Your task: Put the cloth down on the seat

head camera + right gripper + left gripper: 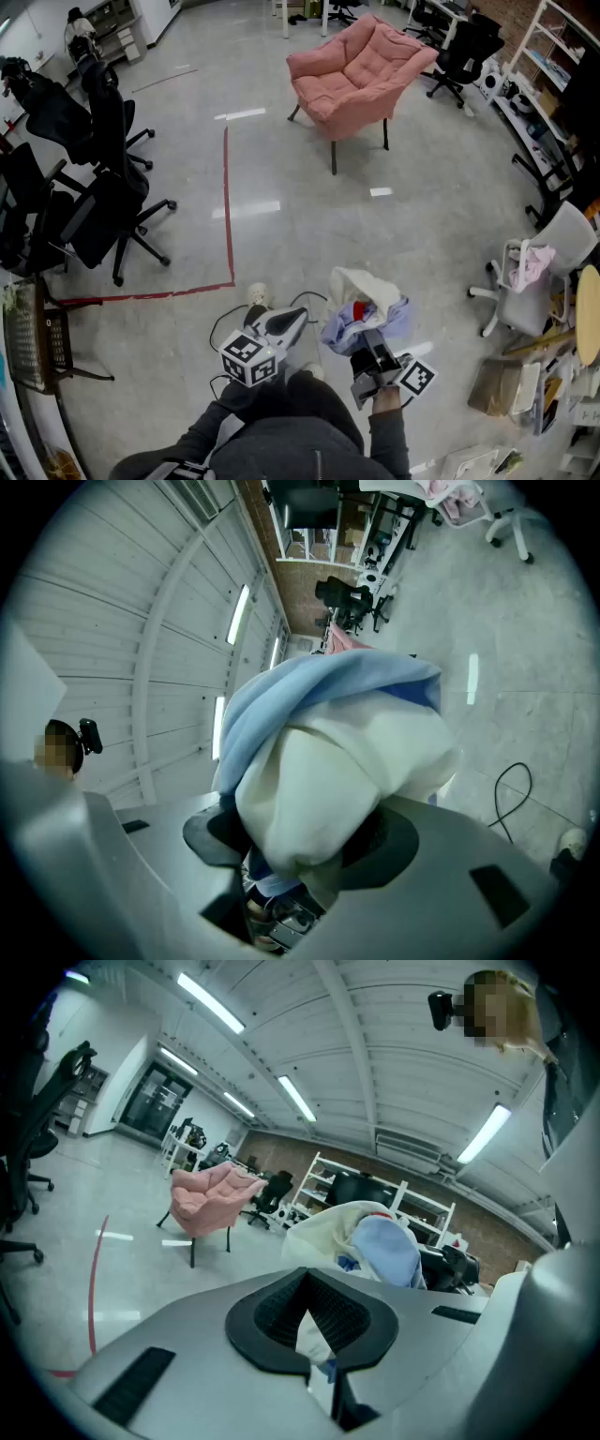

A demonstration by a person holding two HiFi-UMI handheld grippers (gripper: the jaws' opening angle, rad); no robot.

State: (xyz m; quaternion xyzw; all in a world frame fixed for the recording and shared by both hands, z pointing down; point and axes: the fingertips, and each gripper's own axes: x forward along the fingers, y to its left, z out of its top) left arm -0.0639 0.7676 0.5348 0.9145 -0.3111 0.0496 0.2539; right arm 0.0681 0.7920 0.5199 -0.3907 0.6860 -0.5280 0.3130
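Flanking open grey floor (309,216), black office chairs (103,197) stand left; the left gripper (300,321) nips a corner of the bundled cream-and-blue cloth (370,300), the right gripper (367,354) clamps its bulk, pink padded armchair (361,66) far ahead.

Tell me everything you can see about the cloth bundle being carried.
The cloth is a soft, crumpled bundle, cream-white and light blue with a small red patch, apparently several fabrics wadded together. It is held in the air above the grey floor, well short of the pink armchair. The right tongs are clamped round a thick fold, which bulges out past them. The left tongs pinch a thin white corner. Nothing else touches it.
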